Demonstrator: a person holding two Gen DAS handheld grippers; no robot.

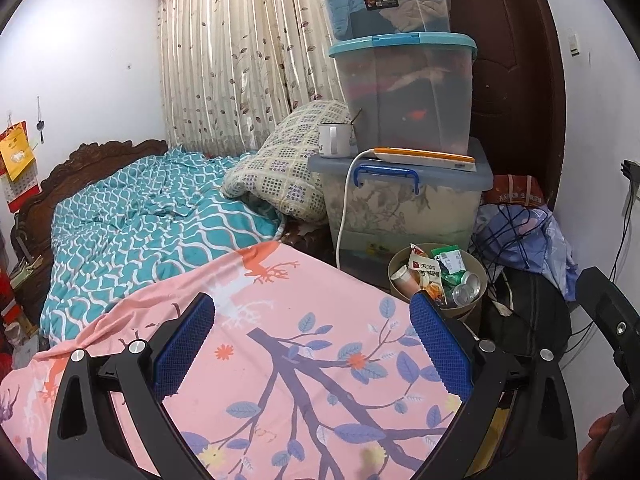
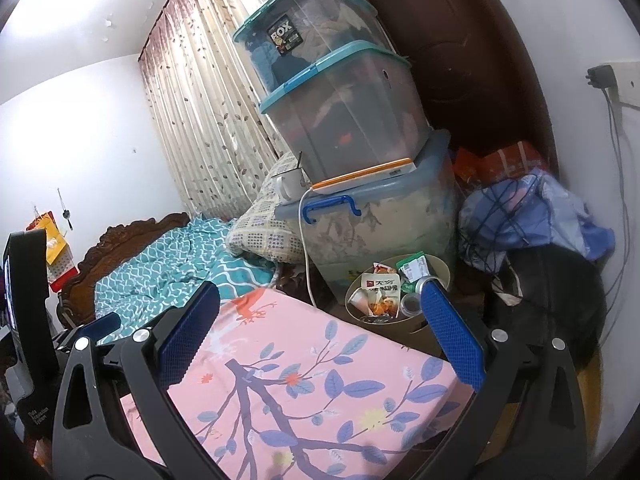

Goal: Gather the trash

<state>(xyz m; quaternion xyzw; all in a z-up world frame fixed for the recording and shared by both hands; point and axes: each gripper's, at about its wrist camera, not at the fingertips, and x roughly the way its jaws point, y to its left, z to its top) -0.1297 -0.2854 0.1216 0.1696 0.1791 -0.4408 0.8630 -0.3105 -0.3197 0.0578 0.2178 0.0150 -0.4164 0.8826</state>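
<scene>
A round beige trash bin (image 1: 476,268) stands on the floor beside the bed, holding snack wrappers (image 1: 426,270), crushed cans (image 1: 466,286) and a paper cup. It also shows in the right wrist view (image 2: 438,266). My left gripper (image 1: 314,344) is open and empty above the pink floral sheet (image 1: 280,380), with the bin just beyond its right finger. My right gripper (image 2: 320,328) is open and empty over the same sheet (image 2: 304,380); its right finger overlaps the bin's near rim.
Three stacked plastic storage boxes (image 1: 404,92) stand behind the bin, with a white mug (image 1: 332,140) and an orange-edged device with a white cable on the lowest lid. A patterned pillow (image 1: 280,168) and teal quilt (image 1: 140,216) lie on the bed. Clothes and a black bag (image 1: 524,312) pile at right.
</scene>
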